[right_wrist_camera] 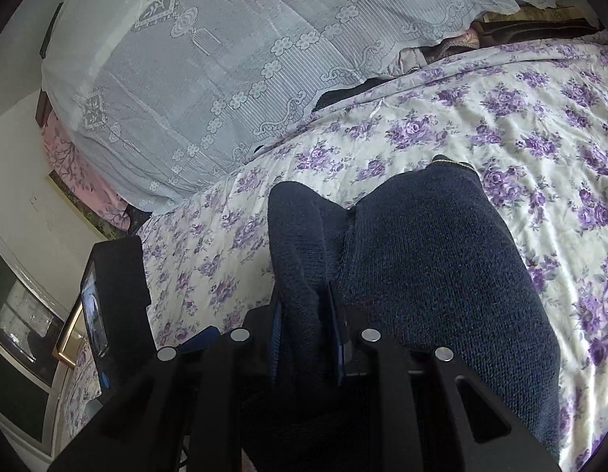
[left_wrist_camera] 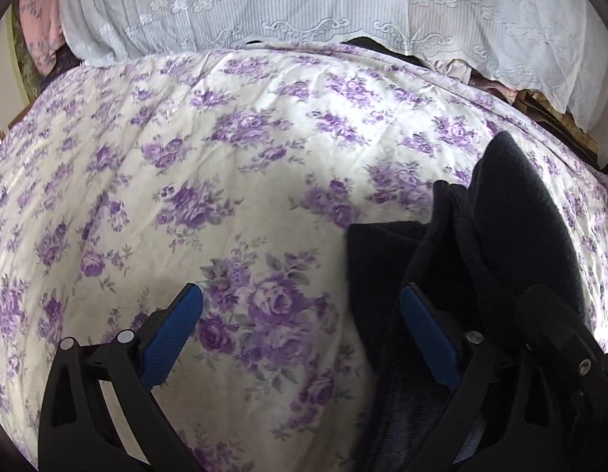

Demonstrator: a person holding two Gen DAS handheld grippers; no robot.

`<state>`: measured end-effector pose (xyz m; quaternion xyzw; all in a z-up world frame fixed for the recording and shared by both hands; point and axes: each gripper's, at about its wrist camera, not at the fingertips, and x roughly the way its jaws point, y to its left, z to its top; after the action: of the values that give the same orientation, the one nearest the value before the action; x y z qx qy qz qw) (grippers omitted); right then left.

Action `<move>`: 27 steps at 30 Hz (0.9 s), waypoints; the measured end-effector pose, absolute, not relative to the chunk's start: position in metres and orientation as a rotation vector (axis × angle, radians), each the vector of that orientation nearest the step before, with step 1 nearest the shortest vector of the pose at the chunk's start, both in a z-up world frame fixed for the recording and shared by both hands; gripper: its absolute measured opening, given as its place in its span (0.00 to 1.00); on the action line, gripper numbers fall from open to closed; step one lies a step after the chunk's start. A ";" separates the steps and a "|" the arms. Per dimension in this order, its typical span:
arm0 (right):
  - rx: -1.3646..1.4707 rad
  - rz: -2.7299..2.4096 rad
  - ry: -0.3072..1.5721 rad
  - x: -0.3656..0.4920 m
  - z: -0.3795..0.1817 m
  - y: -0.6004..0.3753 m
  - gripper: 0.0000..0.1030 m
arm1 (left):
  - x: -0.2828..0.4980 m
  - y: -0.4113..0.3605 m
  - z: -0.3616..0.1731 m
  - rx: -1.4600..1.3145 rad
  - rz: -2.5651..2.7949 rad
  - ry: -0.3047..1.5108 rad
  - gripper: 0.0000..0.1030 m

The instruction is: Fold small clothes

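Claws: two, left claw (left_wrist_camera: 300, 330) and right claw (right_wrist_camera: 305, 338)
Dark knit garment (right_wrist_camera: 422, 259): one
Floral bedspread (left_wrist_camera: 225, 181): one
Lace cover (right_wrist_camera: 209, 70): one

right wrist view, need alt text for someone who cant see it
The right gripper is shut on a fold of a dark navy knit garment, which lies on a bedsheet printed with purple roses. A white lace cover sits behind.

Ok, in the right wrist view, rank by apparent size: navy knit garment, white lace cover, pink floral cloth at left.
1-2. white lace cover and navy knit garment: similar; garment's nearness inflates it.
3. pink floral cloth.
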<state>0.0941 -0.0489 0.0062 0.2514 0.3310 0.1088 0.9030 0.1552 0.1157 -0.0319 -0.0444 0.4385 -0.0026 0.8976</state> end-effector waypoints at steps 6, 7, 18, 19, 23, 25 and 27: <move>0.530 0.244 0.664 0.099 0.004 -0.036 0.21 | 0.161 0.134 -0.038 -0.170 0.010 0.931 0.93; 0.516 0.244 0.669 0.100 0.002 -0.034 0.21 | 0.162 0.134 -0.041 -0.155 0.027 0.941 0.93; 0.532 0.364 0.799 0.116 -0.021 -0.039 0.36 | 0.170 0.128 -0.055 0.002 0.154 1.005 0.96; 0.523 0.393 0.812 0.115 -0.017 -0.039 0.38 | 0.170 0.128 -0.054 0.001 0.153 1.003 0.96; 0.446 0.422 0.726 0.092 0.013 -0.052 0.38 | 0.170 0.128 -0.054 -0.001 0.151 1.005 0.96; 0.374 0.387 0.661 0.076 0.030 -0.064 0.28 | 0.170 0.129 -0.052 -0.009 0.151 1.007 0.96; 0.298 0.311 0.614 0.061 0.039 -0.080 0.11 | 0.168 0.135 -0.046 -0.031 0.163 0.997 0.96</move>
<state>0.0611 -0.0801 0.0392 0.1454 0.2997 0.1517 0.9306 0.1682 0.1349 -0.0464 -0.0147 0.4774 0.0779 0.8751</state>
